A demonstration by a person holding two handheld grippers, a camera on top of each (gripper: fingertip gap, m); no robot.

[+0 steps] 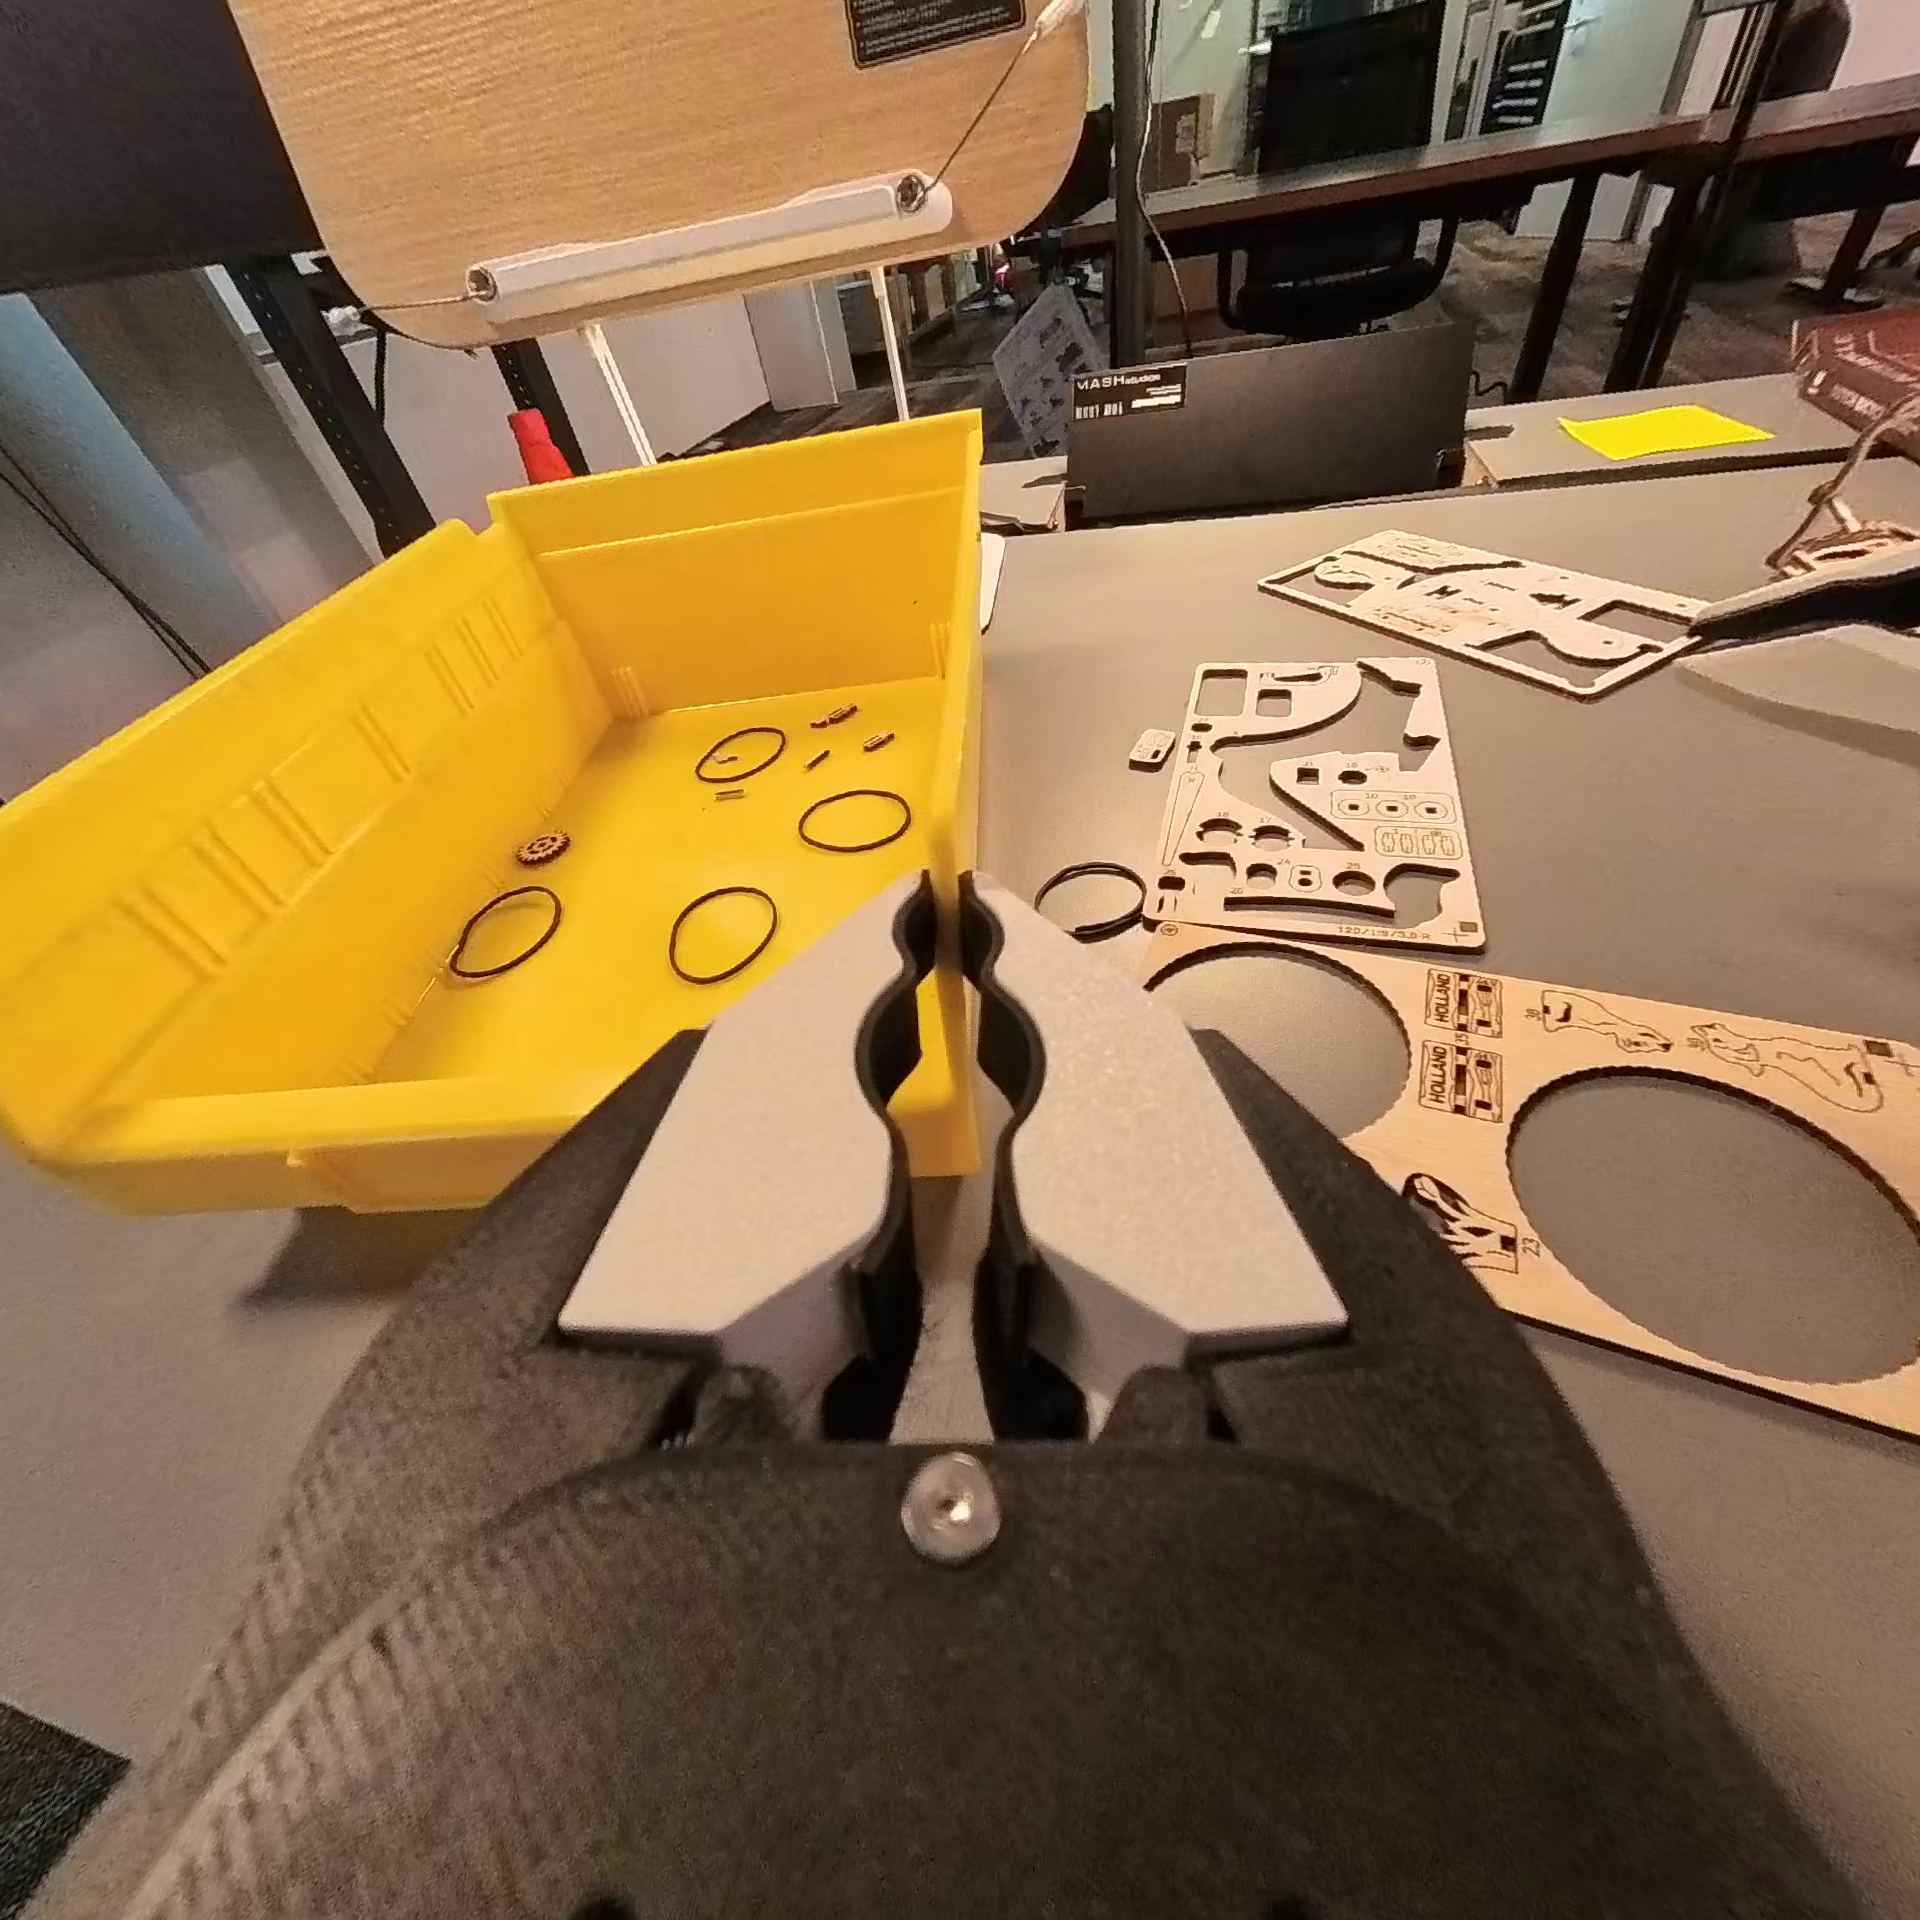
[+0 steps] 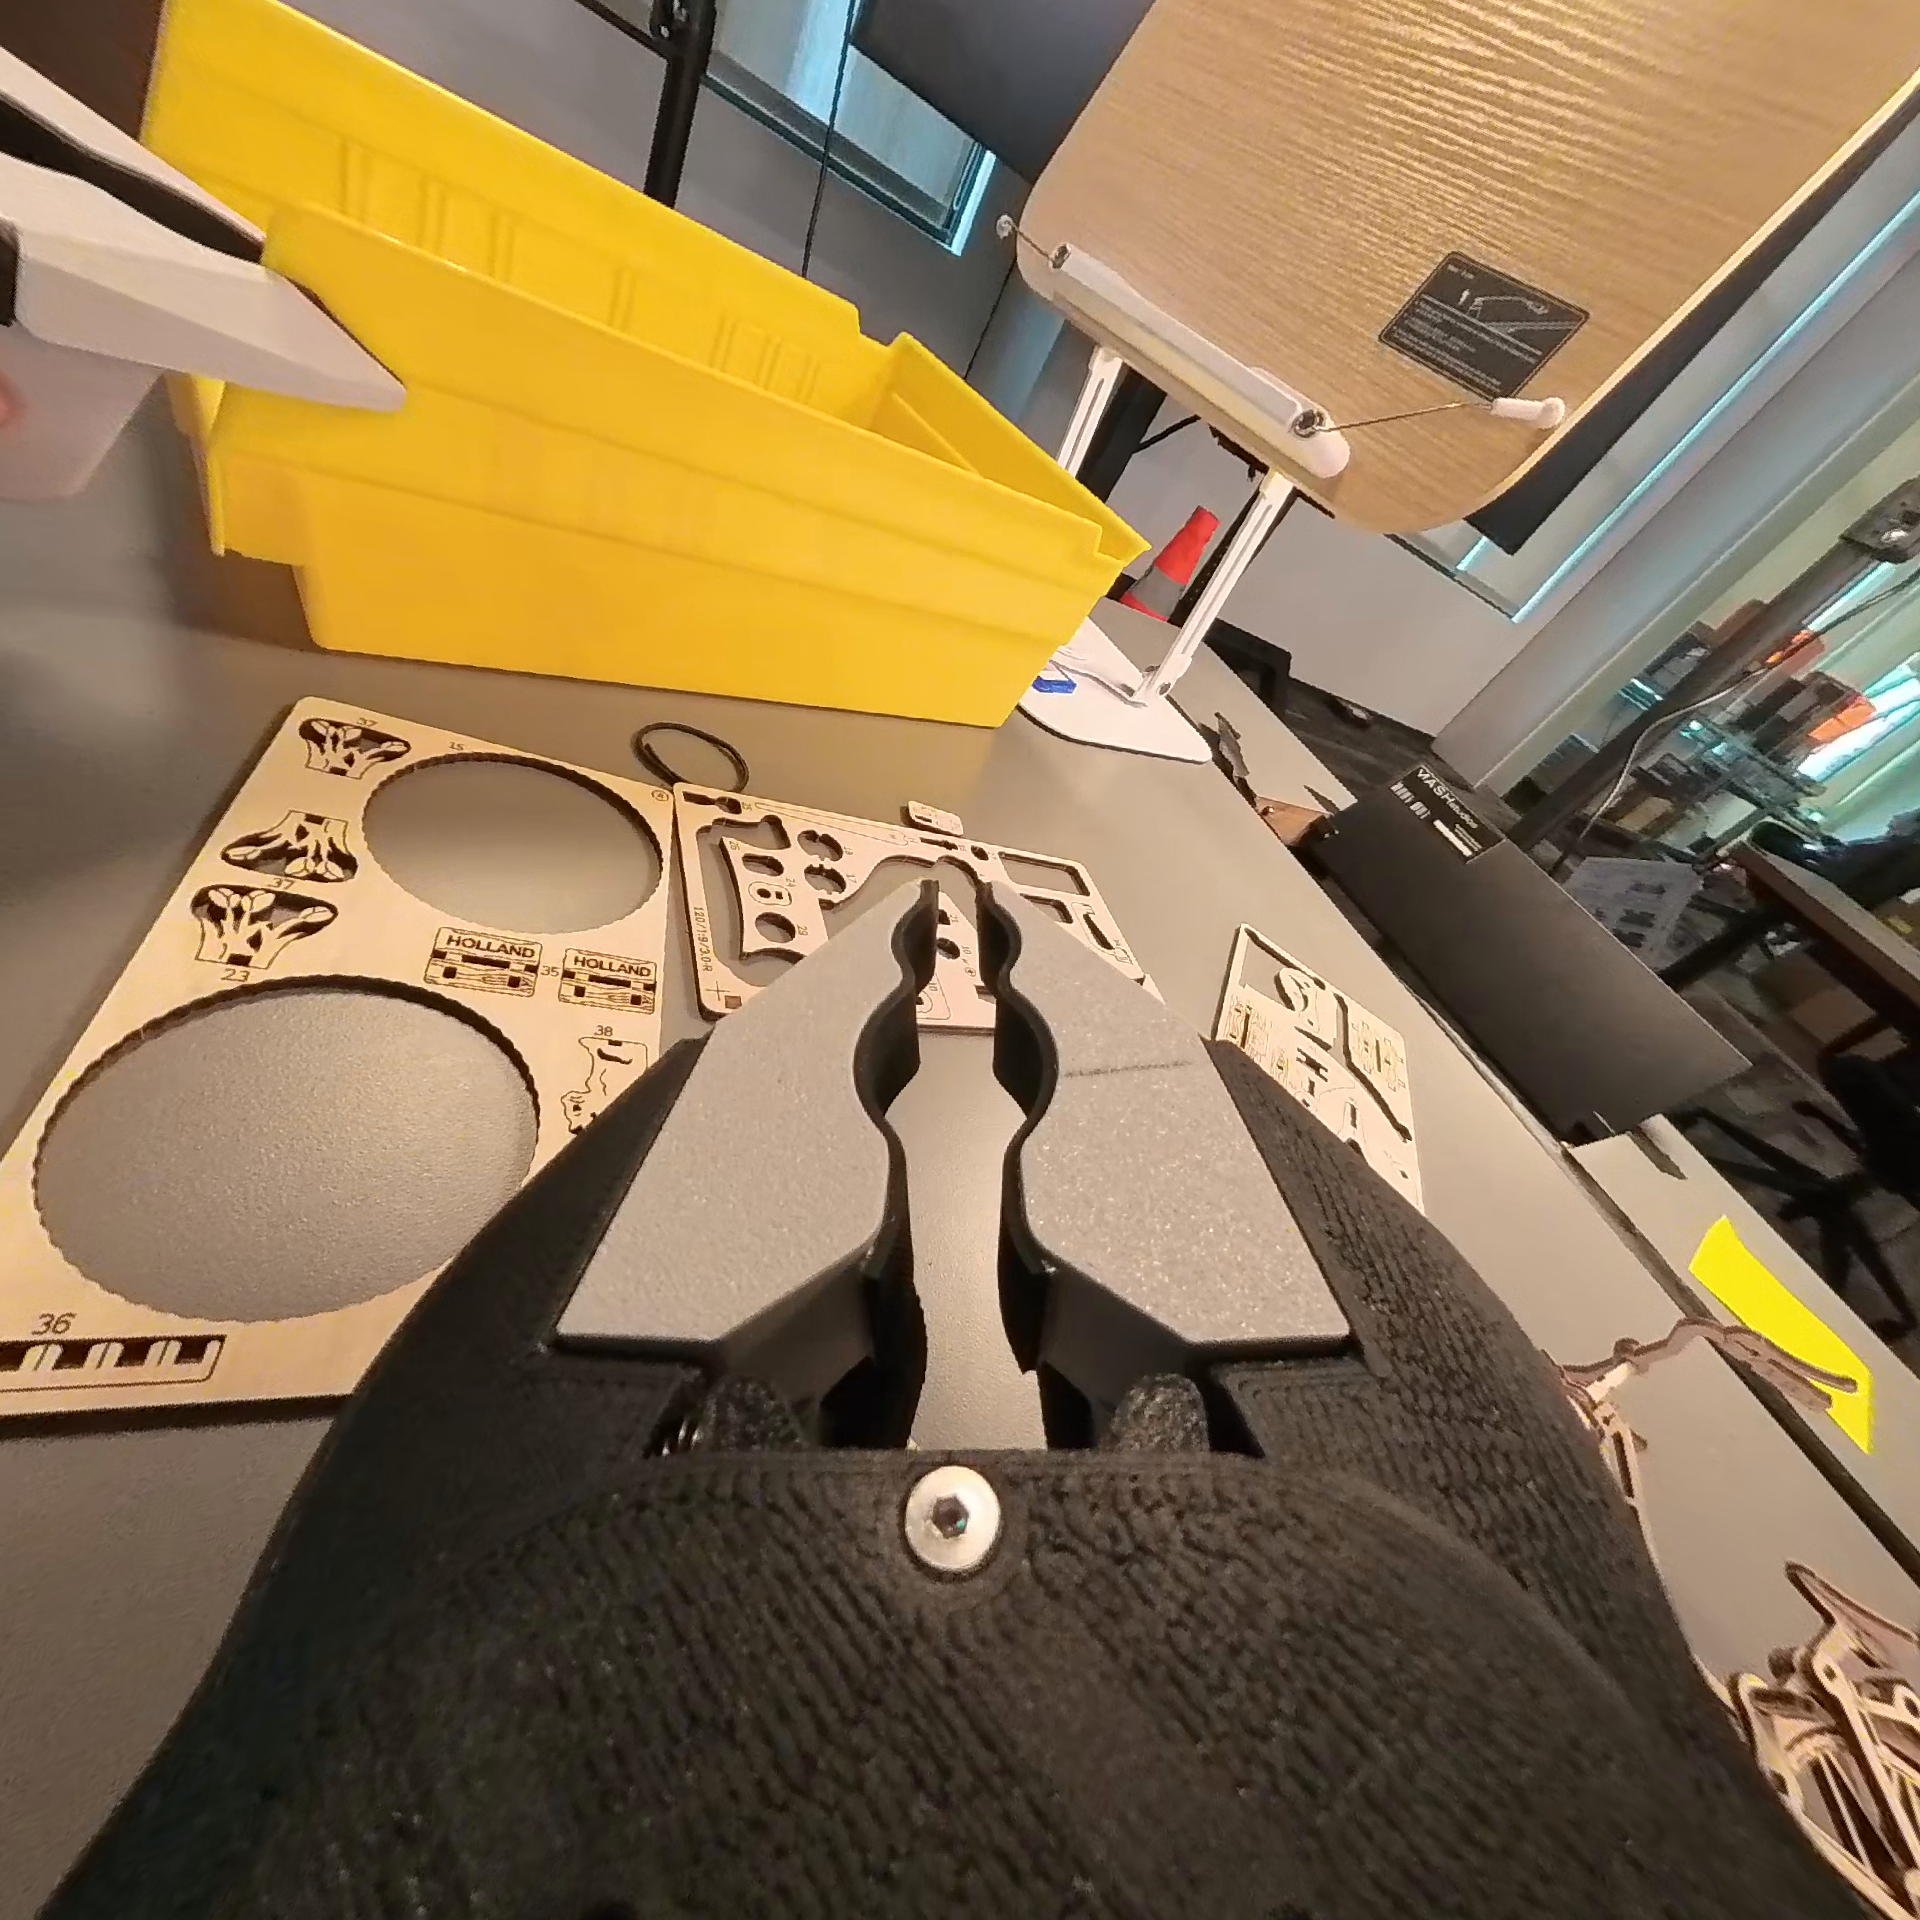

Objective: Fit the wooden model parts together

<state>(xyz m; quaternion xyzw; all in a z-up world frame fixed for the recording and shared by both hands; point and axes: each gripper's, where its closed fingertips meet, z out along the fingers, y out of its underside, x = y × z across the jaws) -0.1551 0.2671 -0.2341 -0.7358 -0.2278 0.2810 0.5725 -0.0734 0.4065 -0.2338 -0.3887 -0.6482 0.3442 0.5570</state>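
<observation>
My left gripper point(image 1: 945, 883) is shut on the right side wall of a yellow bin point(image 1: 312, 790), which looks tipped. It also shows in the right wrist view point(image 2: 364, 374), at the bin's rim point(image 2: 623, 540). My right gripper point(image 2: 958, 891) is shut and empty, low over the middle wooden part sheet point(image 2: 831, 894). A large sheet with two round holes point(image 2: 312, 935) lies to its left and a third sheet point(image 2: 1320, 1049) to its right. The same sheets show in the left wrist view: large point(image 1: 1455, 1049), middle point(image 1: 1320, 810), far point(image 1: 1475, 613).
The bin holds several black rings, a small gear point(image 1: 541, 847) and small wooden bits point(image 1: 831, 717). A black ring point(image 2: 691, 753) and a small loose piece point(image 2: 935, 816) lie by the sheets. A part-built wooden model point(image 2: 1849, 1745), a yellow note point(image 2: 1787, 1330), a black box point(image 2: 1507, 935) and a board on a white stand point(image 2: 1403, 208) are nearby. One gripper's finger ends stand about 15 cm off the other's.
</observation>
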